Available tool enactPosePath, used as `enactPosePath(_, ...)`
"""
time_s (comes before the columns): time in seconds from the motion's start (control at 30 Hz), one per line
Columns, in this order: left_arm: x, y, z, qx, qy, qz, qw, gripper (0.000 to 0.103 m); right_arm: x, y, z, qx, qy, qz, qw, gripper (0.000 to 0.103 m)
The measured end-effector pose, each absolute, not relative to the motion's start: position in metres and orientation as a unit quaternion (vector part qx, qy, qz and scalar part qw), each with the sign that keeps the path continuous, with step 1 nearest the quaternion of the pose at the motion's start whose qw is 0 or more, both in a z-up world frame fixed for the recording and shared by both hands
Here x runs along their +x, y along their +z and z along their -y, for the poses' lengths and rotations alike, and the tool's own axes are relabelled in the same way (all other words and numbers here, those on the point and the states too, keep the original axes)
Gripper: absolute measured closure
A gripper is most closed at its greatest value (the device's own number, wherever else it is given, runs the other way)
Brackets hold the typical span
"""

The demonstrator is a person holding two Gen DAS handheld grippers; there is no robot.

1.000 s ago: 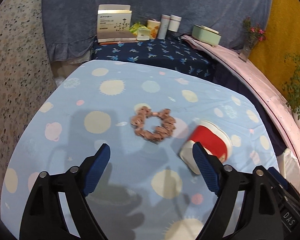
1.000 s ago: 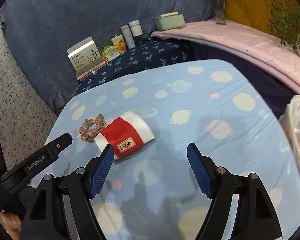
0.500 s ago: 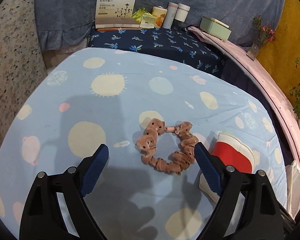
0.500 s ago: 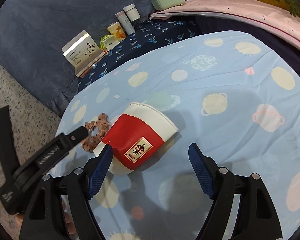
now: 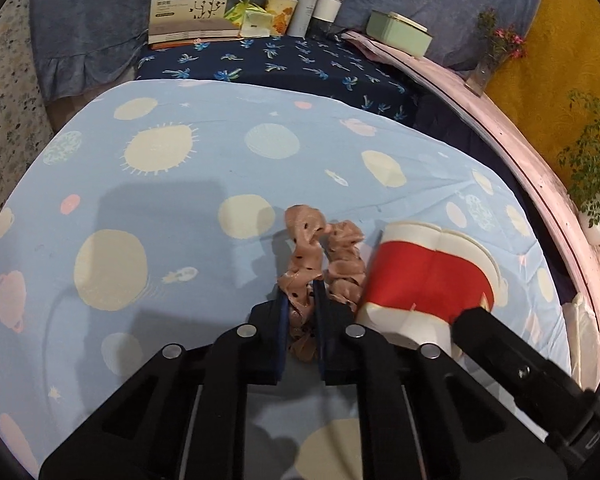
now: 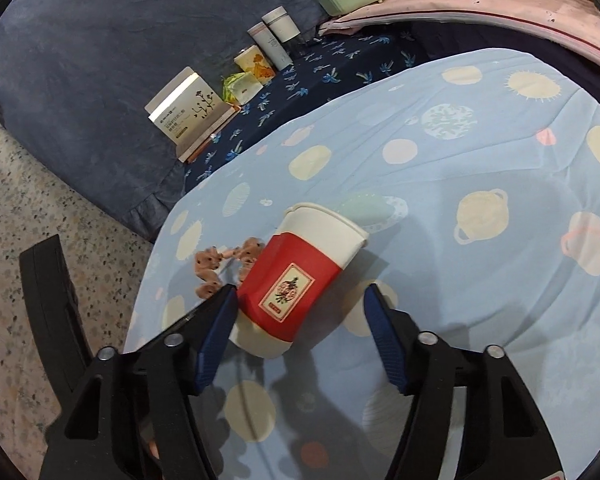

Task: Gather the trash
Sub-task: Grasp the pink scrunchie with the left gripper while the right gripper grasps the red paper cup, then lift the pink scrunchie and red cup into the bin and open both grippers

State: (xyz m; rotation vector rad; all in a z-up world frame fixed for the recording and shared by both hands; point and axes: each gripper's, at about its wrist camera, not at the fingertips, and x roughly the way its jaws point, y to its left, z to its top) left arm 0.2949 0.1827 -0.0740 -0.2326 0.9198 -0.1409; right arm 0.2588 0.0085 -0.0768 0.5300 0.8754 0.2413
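Trash here looks to be two things lying side by side on the blue planet-print cloth (image 5: 172, 200): a pink scrunchie (image 5: 320, 256) and a crushed red-and-white paper cup (image 5: 428, 276) on its side. From the left wrist view, the left gripper (image 5: 302, 320) has its blue pads closing tight on the near loop of the scrunchie, the fabric bunched and pinched between them while the far loops lie on the cloth; taking it by one fold makes sense, since soft cloth gives no firm edge to seize. The cup lies just to the right of the scrunchie, touching or nearly so, and a black part of the other tool crosses the lower right corner. From the right wrist view, the right gripper (image 6: 300, 316) straddles the base end of the cup (image 6: 296, 280), jaws closing: the left pad (image 6: 220, 320) is against the cup's side, the right pad stands clear, so the cup is not yet clamped. Its base points toward the camera, which puts the narrower end within the jaws' span. The scrunchie (image 6: 228, 264) peeks out behind the cup at the cloth's edge.
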Motion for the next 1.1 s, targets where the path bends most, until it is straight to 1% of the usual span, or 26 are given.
enactPosePath(0.03,0.293,-0.074,-0.181,-0.109,-0.071,-0.442,0.888,0.096,0.259,-0.075,-0.009,0.254,0.125,-0.415,0.865,0.062)
enactPosePath(0.1,0.289,-0.073,-0.177,-0.106,-0.073,-0.441,0.888,0.097,0.258,-0.072,-0.011,0.249,0.13,-0.413,0.866,0.069)
enactPosePath(0.13,0.286,-0.072,-0.176,-0.107,-0.072,-0.441,0.888,0.097,0.257,-0.069,-0.011,0.249,0.135,-0.411,0.866,0.075)
enactPosePath(0.17,0.284,-0.071,-0.176,-0.108,-0.072,-0.44,0.888,0.097,0.256,-0.067,-0.01,0.249,0.138,-0.409,0.867,0.084)
enactPosePath(0.27,0.276,-0.068,-0.175,-0.117,-0.08,-0.439,0.887,0.098,0.25,-0.06,-0.005,0.247,0.14,-0.408,0.868,0.094)
enactPosePath(0.3,0.274,-0.067,-0.175,-0.12,-0.083,-0.44,0.886,0.098,0.249,-0.059,-0.002,0.247,0.138,-0.409,0.867,0.099)
enactPosePath(0.37,0.267,-0.064,-0.171,-0.12,-0.086,-0.439,0.886,0.098,0.244,-0.058,0.003,0.247,0.134,-0.409,0.868,0.101)
enactPosePath(0.4,0.263,-0.063,-0.169,-0.118,-0.089,-0.439,0.886,0.098,0.243,-0.058,0.005,0.249,0.132,-0.409,0.868,0.099)
enactPosePath(0.43,0.261,-0.063,-0.167,-0.117,-0.09,-0.439,0.886,0.098,0.242,-0.059,0.007,0.253,0.133,-0.41,0.866,0.093)
enactPosePath(0.5,0.256,-0.062,-0.164,-0.116,-0.091,-0.44,0.886,0.098,0.241,-0.059,0.01,0.258,0.129,-0.412,0.864,0.088)
enactPosePath(0.53,0.255,-0.062,-0.164,-0.117,-0.092,-0.44,0.886,0.098,0.24,-0.059,0.012,0.26,0.127,-0.413,0.863,0.074)
enactPosePath(0.57,0.254,-0.062,-0.163,-0.117,-0.092,-0.441,0.885,0.098,0.239,-0.059,0.014,0.264,0.12,-0.412,0.864,0.052)
enactPosePath(0.6,0.253,-0.062,-0.163,-0.118,-0.093,-0.442,0.885,0.098,0.238,-0.059,0.017,0.269,0.111,-0.409,0.865,0.047)
enactPosePath(0.77,0.252,-0.064,-0.163,-0.121,-0.096,-0.447,0.881,0.098,0.24,-0.068,0.025,0.289,0.094,-0.418,0.856,0.038)
enactPosePath(0.93,0.256,-0.07,-0.163,-0.125,-0.099,-0.452,0.878,0.098,0.254,-0.086,0.023,0.309,0.089,-0.433,0.842,0.037)
enactPosePath(1.1,0.26,-0.074,-0.165,-0.127,-0.102,-0.454,0.876,0.097,0.271,-0.095,0.019,0.342,0.103,-0.432,0.828,0.036)
